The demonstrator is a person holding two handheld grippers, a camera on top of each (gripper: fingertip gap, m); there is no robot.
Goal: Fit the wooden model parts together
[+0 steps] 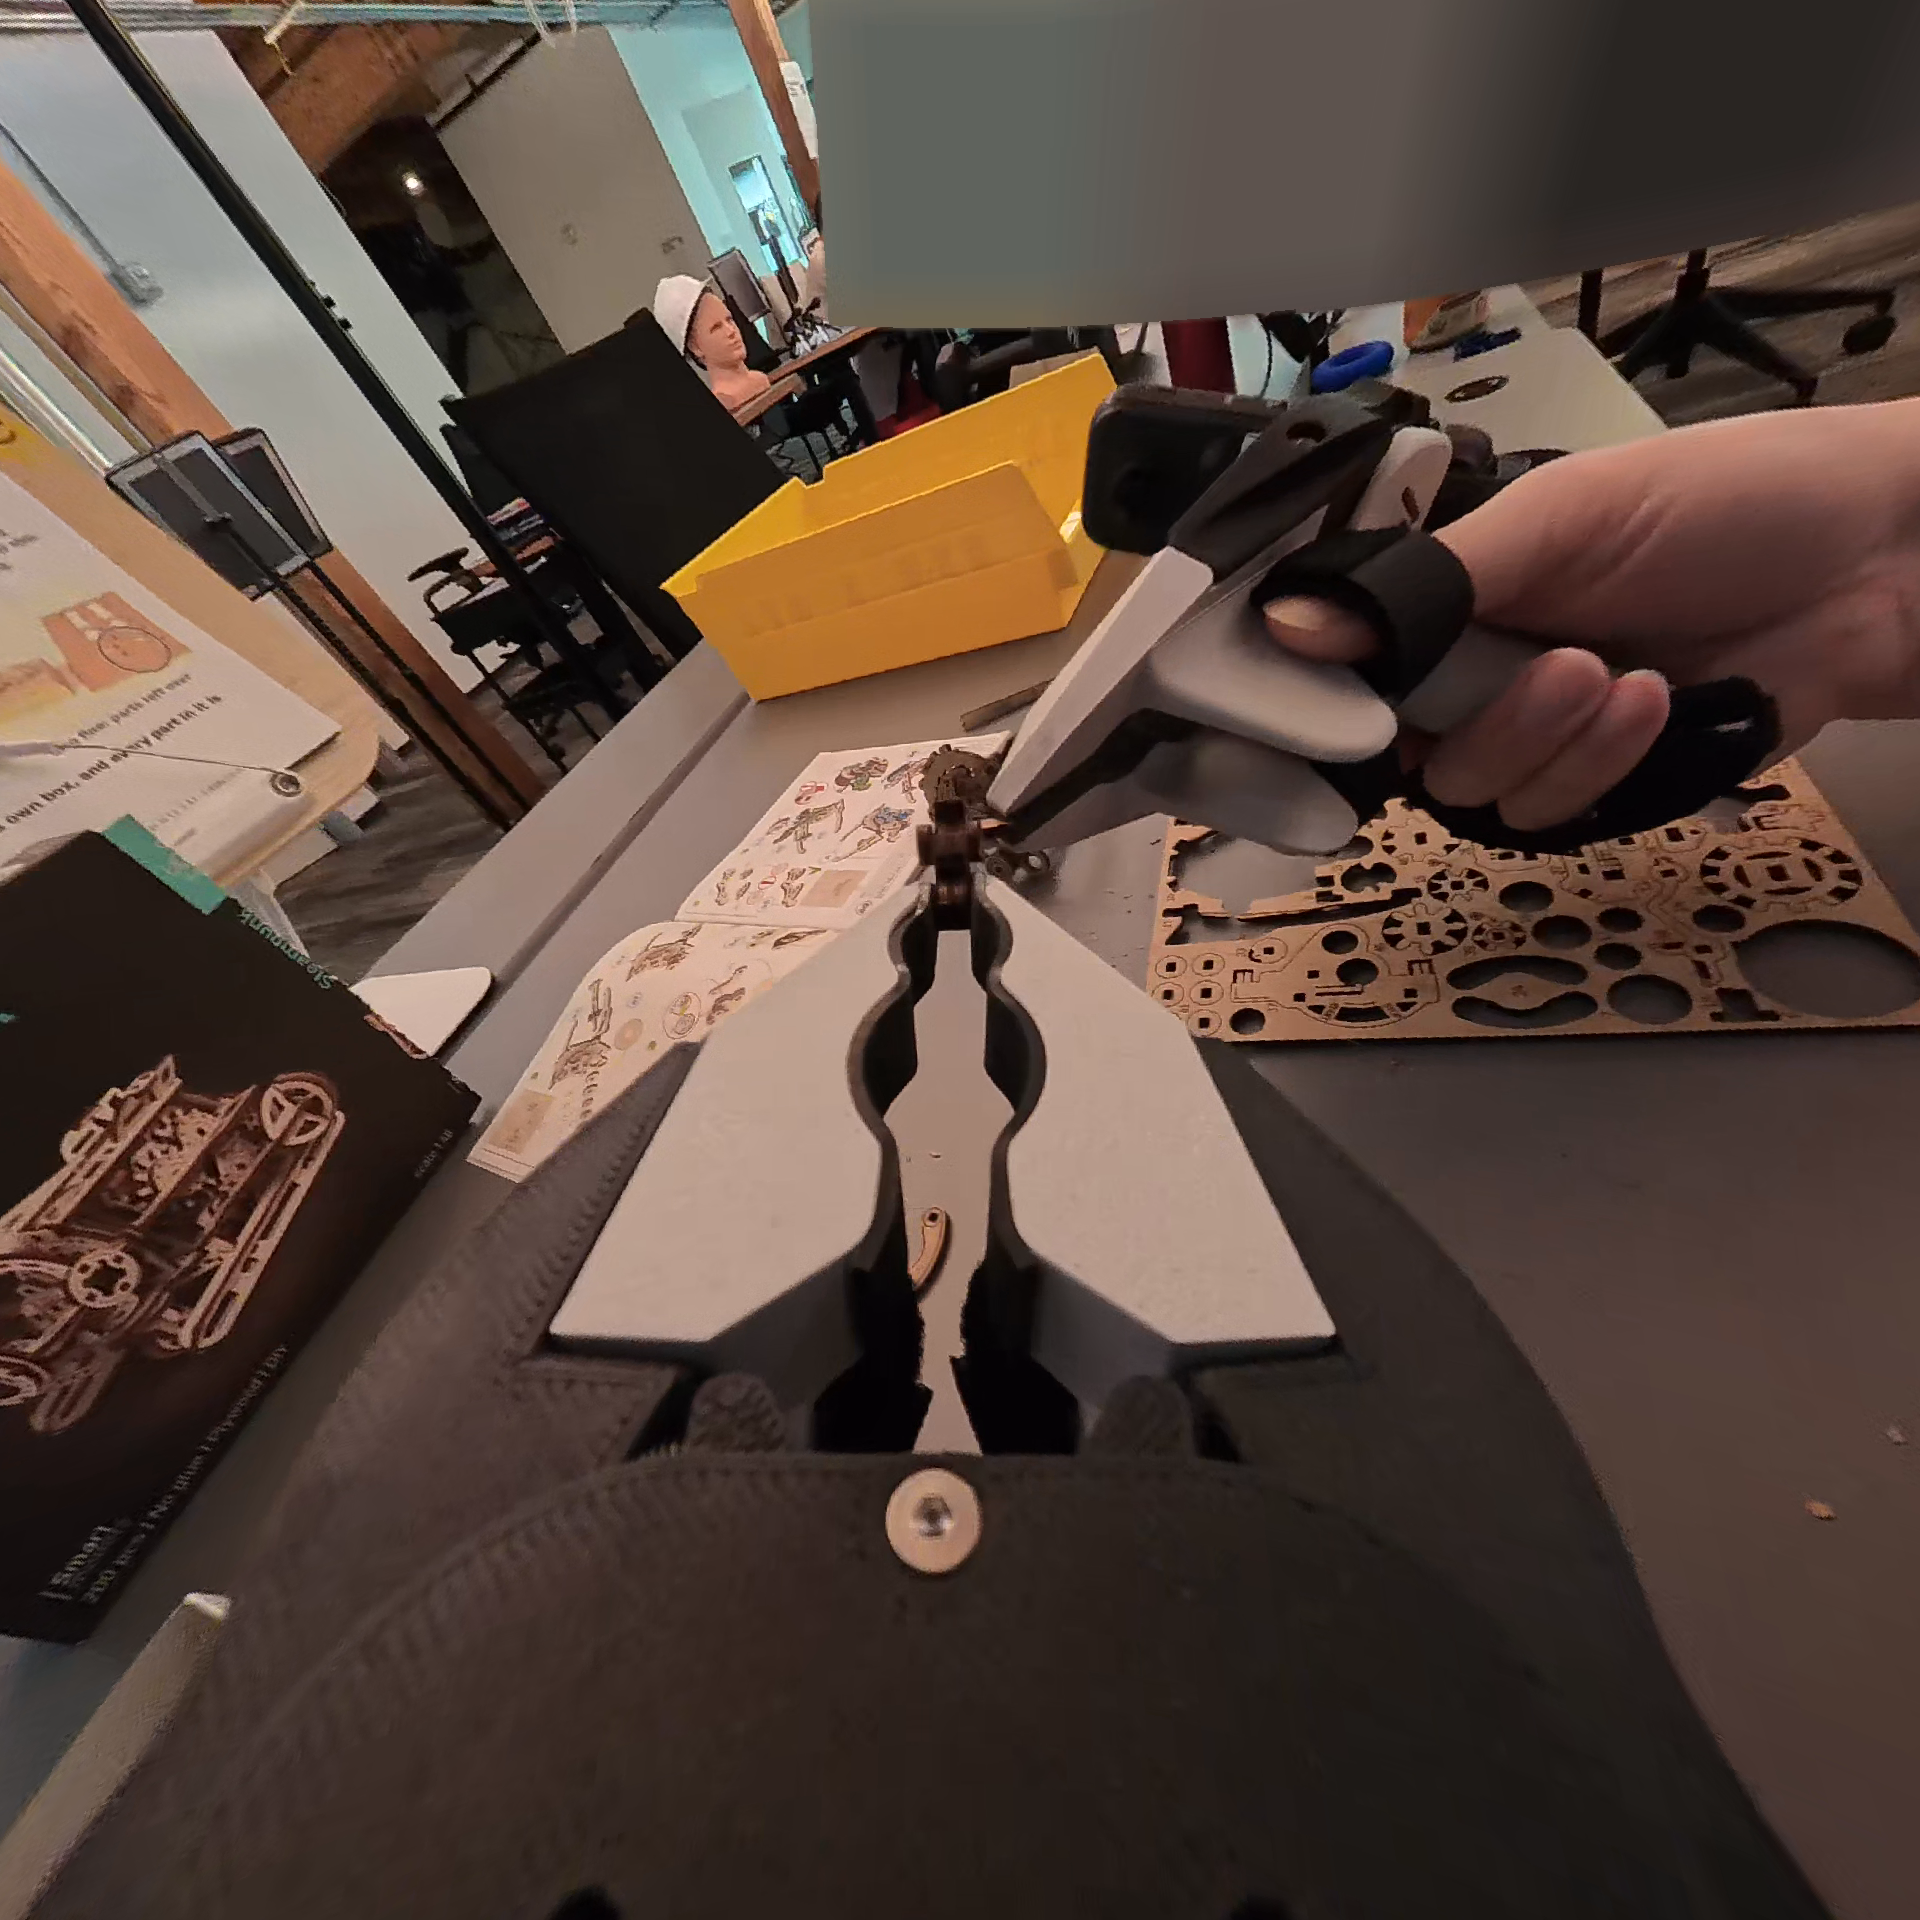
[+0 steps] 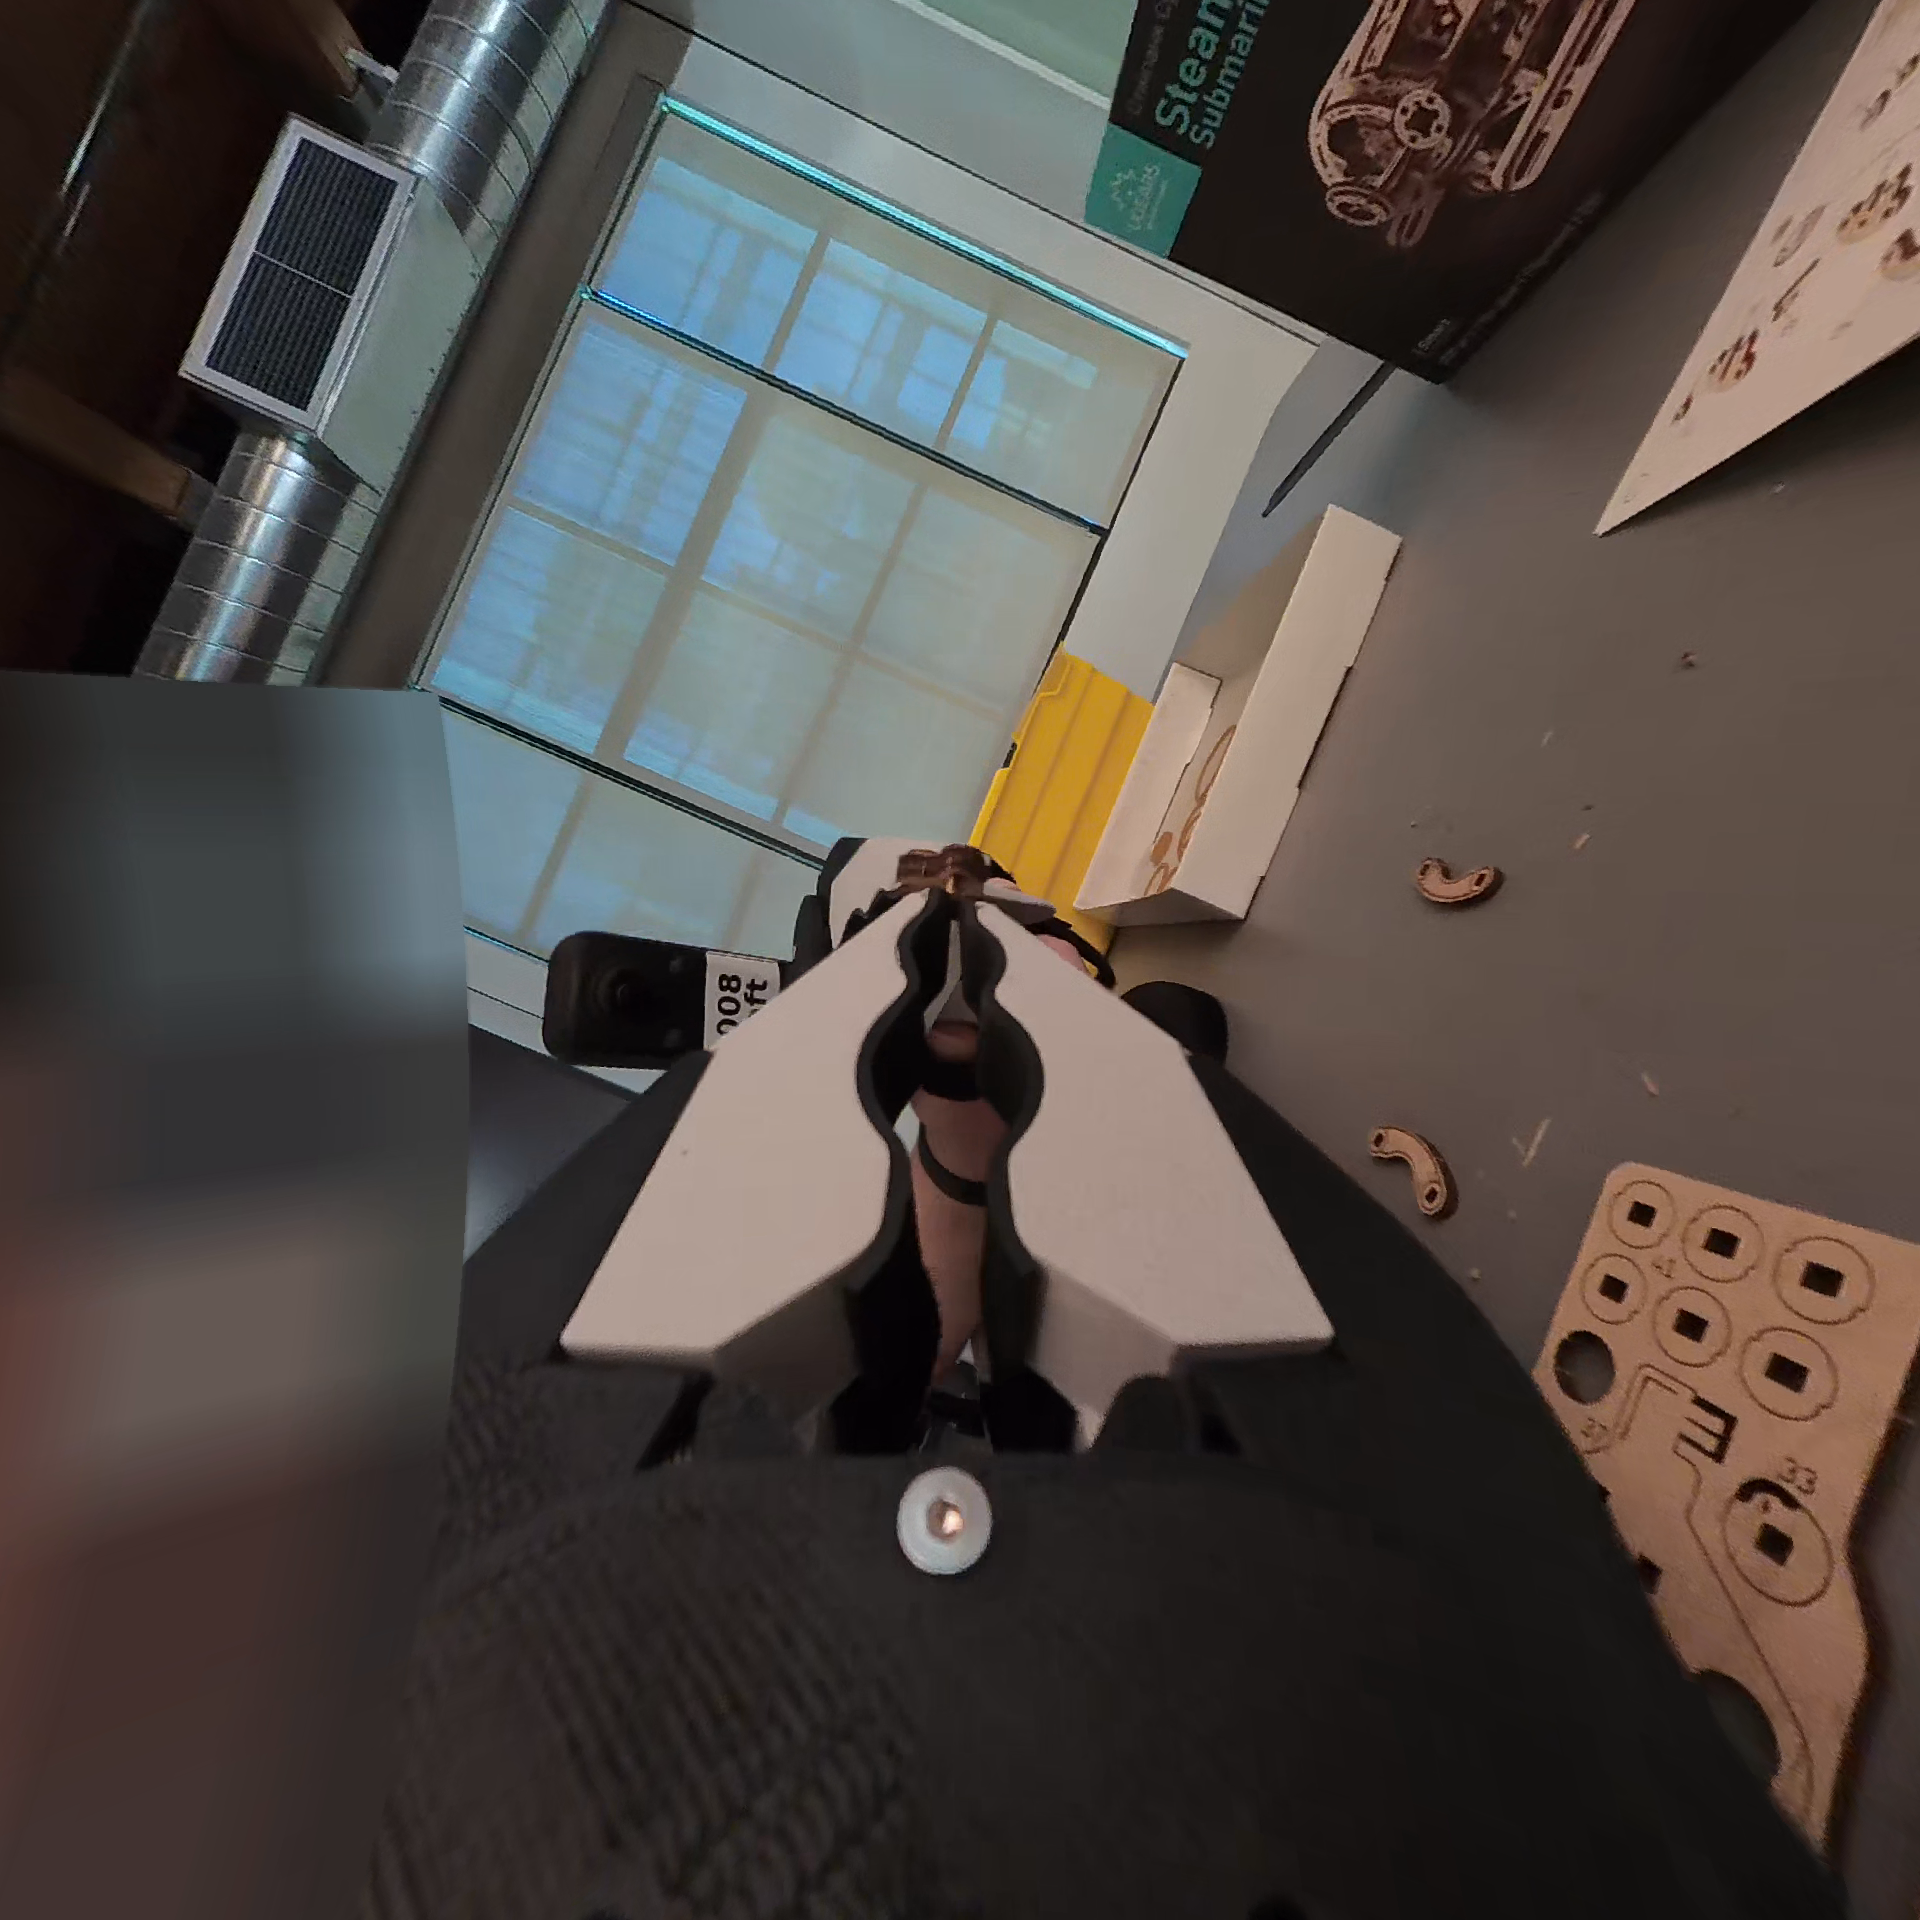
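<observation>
And there's the small wooden model assembly (image 1: 948, 831), dark brown and gear-studded, held up just above the grey table (image 1: 1558, 1299) and caught between both tools at once. The left gripper (image 1: 948, 902) is clenched on its near end, fingertips drawn tight around it, while the right gripper (image 1: 1003, 816) comes in from the right side, a hand (image 1: 1662, 623) wrapped round its handle, tips closed against the same piece. From the right wrist view, the right gripper (image 2: 951, 902) is pinched on the assembly (image 2: 940, 868) too, with the other tool meeting it head-on. Below the assembly lie two instruction sheets (image 1: 831, 831), printed with coloured diagrams. To the right sits one laser-cut plywood sheet (image 1: 1538, 935), many of its holes already punched out. Loose on the table: two small curved wooden pieces (image 2: 1460, 883) in the right wrist view, well apart from each other, with wood crumbs scattered about. On to the containers: one yellow plastic bin (image 1: 894, 582) at the far table edge, its contents hidden from here; one open white cardboard box (image 2: 1247, 748) with curved wooden pieces lying inside, count unclear; and one dark product box (image 1: 177, 1195) picturing the model, standing at the left.
</observation>
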